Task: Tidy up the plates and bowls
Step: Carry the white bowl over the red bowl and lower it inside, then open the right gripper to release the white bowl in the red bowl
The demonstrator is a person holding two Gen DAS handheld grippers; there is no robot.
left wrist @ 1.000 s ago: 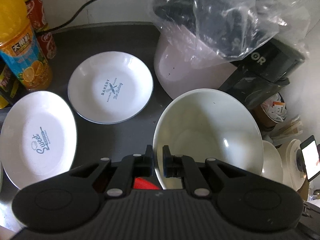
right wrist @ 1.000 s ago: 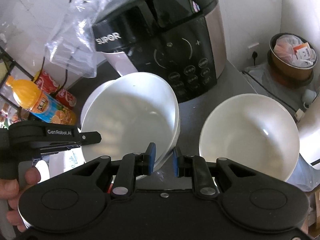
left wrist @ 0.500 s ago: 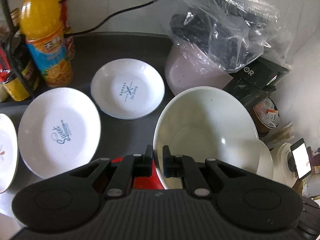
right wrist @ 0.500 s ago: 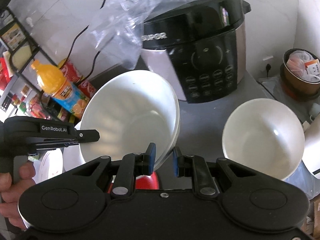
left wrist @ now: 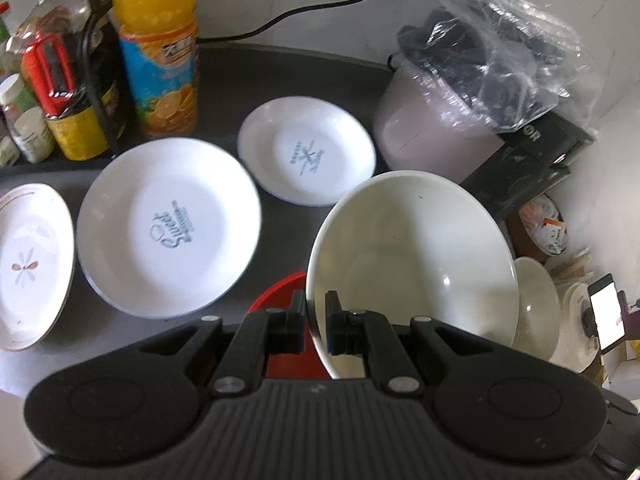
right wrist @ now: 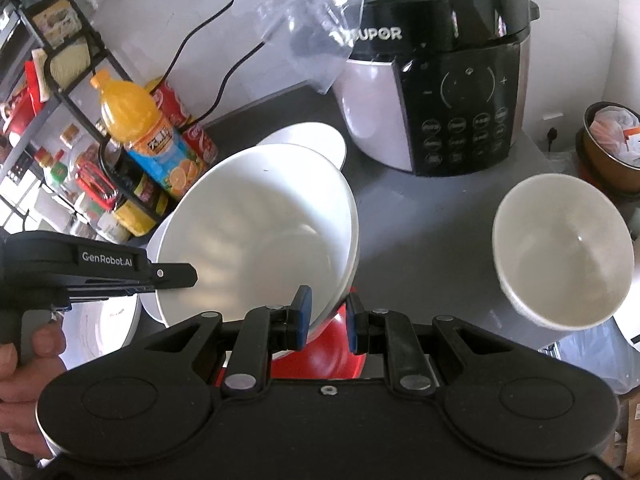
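We've got the big bowl [left wrist: 412,256] tilted above the bench [left wrist: 280,72], left gripper [left wrist: 316,322] and right gripper [right wrist: 326,320] each clamped on its rim. Thin rim holds, so it could slip or clip the plates [left wrist: 168,228] below, esp. the red dish [right wrist: 320,352].

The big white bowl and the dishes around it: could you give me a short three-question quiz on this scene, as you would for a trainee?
1. True or false: the left tongs and the right tongs both grip the rim of the big white bowl.
2. What colour is the dish showing under that bowl? A blue, B red, C green.
3. Which word is printed on the largest plate?

Key: 1 true; 2 B; 3 Sweet.
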